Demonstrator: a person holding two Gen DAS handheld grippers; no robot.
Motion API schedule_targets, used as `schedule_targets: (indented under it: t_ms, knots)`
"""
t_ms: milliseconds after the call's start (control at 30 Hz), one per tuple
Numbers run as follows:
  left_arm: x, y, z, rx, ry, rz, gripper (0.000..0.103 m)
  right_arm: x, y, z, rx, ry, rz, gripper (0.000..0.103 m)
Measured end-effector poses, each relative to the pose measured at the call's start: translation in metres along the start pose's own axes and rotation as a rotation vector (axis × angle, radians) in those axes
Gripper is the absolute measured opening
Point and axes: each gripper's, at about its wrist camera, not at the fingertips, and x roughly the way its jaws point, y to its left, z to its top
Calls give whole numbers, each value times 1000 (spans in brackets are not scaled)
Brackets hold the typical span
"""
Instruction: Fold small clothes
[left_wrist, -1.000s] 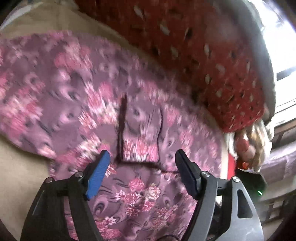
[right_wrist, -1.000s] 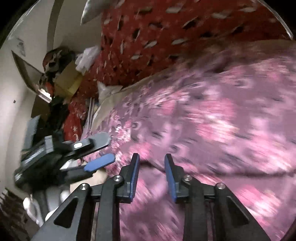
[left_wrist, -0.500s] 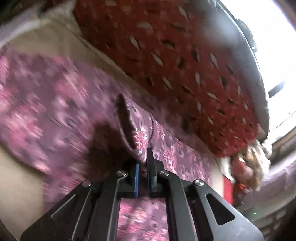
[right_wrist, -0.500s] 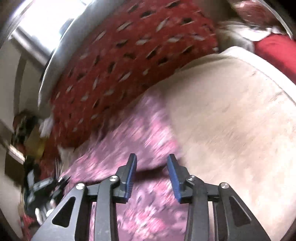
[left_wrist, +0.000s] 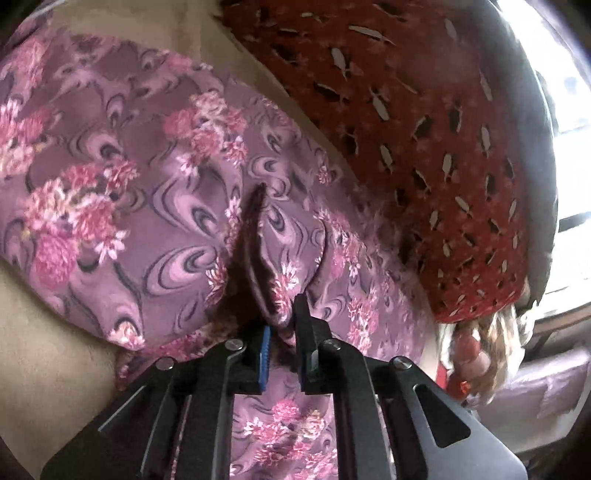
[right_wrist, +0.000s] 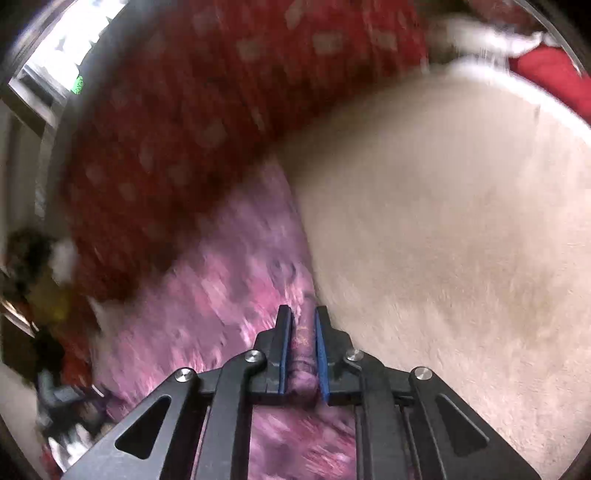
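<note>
- The left gripper (left_wrist: 283, 341) is clenched on a pinched ridge of the cloth (left_wrist: 147, 206); the rest spreads flat ahead of its fingers on the beige cover (left_wrist: 44, 332).
- The right gripper (right_wrist: 300, 354) has just closed its jaws, and a rolled edge of the cloth sits between the pads, the cover just right of them.
- Lift both pinches together — evenly, so the cloth hangs without twisting.
- Carry the held edge over the flat part and keep clear of the red blanket (left_wrist: 424, 122) beyond the fingertips — it could snag.

A beige bed surface (right_wrist: 461, 221) lies below a red patterned blanket (left_wrist: 424, 129). Beyond the blanket's far edge, a bright window (left_wrist: 569, 110) lets in daylight; clutter beside it is blurred.
</note>
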Motion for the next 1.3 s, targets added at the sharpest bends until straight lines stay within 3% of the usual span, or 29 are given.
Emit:
schedule_targets:
  t_ms: [67,167,333,400,467,533,600,633,667,700,800,833,933,1067,1133,1200,1233,1267,1300]
  knots:
    - [9,-3,-4,25,11,30,11,-21,18,1,-42,-86,-71,19]
    - [21,1,-9,0,44,18,11,-37,55,-5,-112,-162,0,19]
    - [-17,8,-6,-33,14,-41,11,4,141,-33,-314,3,144,22]
    - [-42,18,-4,-38,-17,-35,17,30,175,-48,-366,71,186,22]
    - [-71,40,-1,-74,-50,-35,48,56,206,-64,-394,136,223,22]
    - [-95,62,4,-95,-88,-32,53,85,242,-83,-419,192,268,22]
    - [-122,88,14,-90,-124,22,53,111,265,-104,-446,226,283,22]
    - [-134,100,21,-88,-146,72,53,120,269,-117,-474,252,266,30]
    - [-142,109,28,-90,-160,118,53,128,275,-129,-528,228,232,34]
    - [-152,120,37,-91,-172,171,53,125,279,-139,-588,145,219,34]
    - [-172,137,65,-85,-193,282,53,122,286,-146,-630,111,185,36]
    - [-174,138,74,-74,-186,309,53,124,284,-144,-614,115,203,36]
    - [-160,135,97,-21,-99,349,70,124,280,-143,-591,121,225,36]
    - [-122,139,115,44,21,469,70,127,277,-141,-596,119,221,36]
    - [-107,151,122,28,74,534,67,129,279,-143,-590,121,227,36]
    - [-106,168,127,-47,96,534,36,124,280,-144,-591,119,228,36]
    - [-112,171,129,-70,85,519,28,125,279,-144,-589,119,230,36]
    - [-119,171,130,-80,82,472,7,123,280,-144,-587,120,232,36]
    - [-127,170,131,-94,86,407,6,123,280,-143,-581,122,239,36]
